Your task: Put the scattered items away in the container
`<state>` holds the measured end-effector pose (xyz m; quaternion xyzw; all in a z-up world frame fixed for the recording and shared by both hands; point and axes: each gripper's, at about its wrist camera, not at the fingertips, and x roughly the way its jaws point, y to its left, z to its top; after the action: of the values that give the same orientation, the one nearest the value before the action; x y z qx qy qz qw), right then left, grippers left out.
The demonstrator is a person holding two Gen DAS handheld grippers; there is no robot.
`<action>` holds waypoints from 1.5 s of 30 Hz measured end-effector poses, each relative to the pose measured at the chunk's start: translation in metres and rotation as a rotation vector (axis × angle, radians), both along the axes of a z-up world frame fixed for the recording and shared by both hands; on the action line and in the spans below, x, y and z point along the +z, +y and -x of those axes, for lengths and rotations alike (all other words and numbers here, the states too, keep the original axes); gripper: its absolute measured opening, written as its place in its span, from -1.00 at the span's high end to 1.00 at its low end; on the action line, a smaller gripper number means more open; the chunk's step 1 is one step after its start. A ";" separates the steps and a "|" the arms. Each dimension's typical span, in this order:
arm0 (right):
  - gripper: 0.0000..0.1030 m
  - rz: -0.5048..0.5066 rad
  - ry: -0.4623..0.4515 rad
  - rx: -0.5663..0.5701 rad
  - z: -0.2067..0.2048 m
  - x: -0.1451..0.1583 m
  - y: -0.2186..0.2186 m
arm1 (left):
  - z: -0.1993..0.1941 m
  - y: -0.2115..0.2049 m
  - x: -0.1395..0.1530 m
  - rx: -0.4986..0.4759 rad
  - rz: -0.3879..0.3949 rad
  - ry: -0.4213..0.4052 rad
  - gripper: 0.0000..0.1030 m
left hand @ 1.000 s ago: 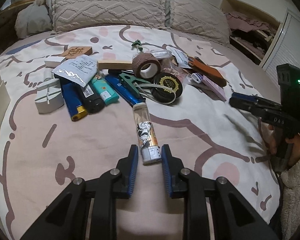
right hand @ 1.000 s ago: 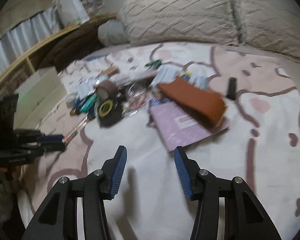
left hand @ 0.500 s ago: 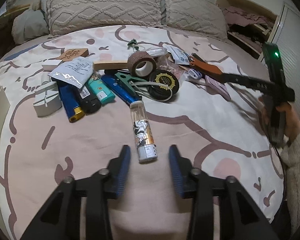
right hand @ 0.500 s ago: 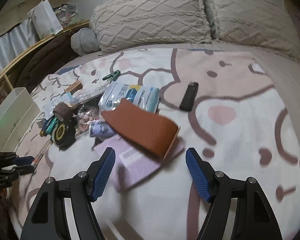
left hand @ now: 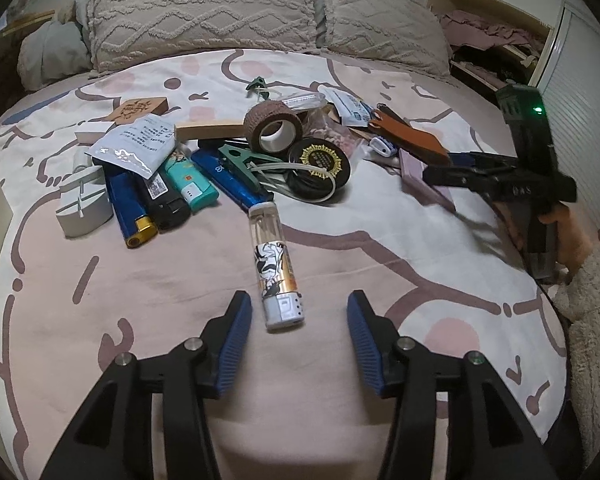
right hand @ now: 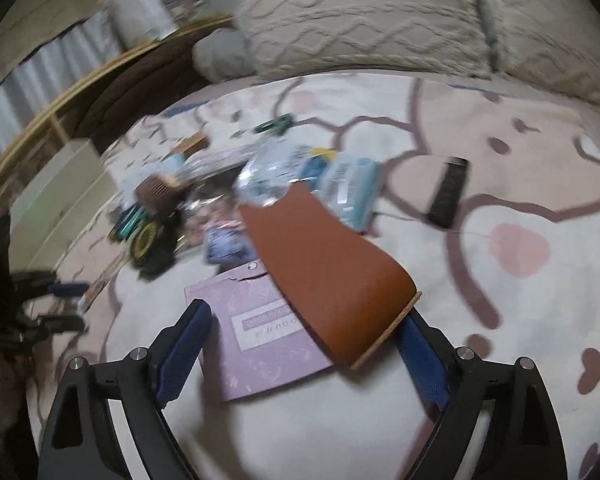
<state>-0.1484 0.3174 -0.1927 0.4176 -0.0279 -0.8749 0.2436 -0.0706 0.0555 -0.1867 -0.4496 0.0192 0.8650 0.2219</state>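
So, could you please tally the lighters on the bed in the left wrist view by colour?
Blue lighters: 2
Black lighter: 1
Teal lighter: 1
Clear printed lighter: 1
Total: 5

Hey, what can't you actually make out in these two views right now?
- Right wrist view: the pile is motion-blurred, so its items can't be told apart.
- Right wrist view: the brown case covers part of the purple booklet.
- Left wrist view: text on the receipt is too small to read.
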 end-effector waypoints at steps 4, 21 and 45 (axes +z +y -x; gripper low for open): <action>-0.77 -0.036 0.010 0.047 -0.013 0.003 -0.020 | -0.001 0.001 0.001 0.002 0.022 0.011 0.03; -1.00 -0.276 0.033 0.141 -0.054 -0.001 -0.084 | 0.003 -0.009 -0.004 0.054 0.051 -0.011 -0.18; -0.90 -0.282 0.015 -0.033 -0.077 0.000 -0.090 | 0.009 -0.036 -0.002 0.116 0.121 -0.011 -0.28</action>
<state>-0.0711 0.2273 -0.1931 0.4408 0.0901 -0.8771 0.1682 -0.0794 0.0199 -0.1883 -0.4674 0.0442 0.8711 0.1438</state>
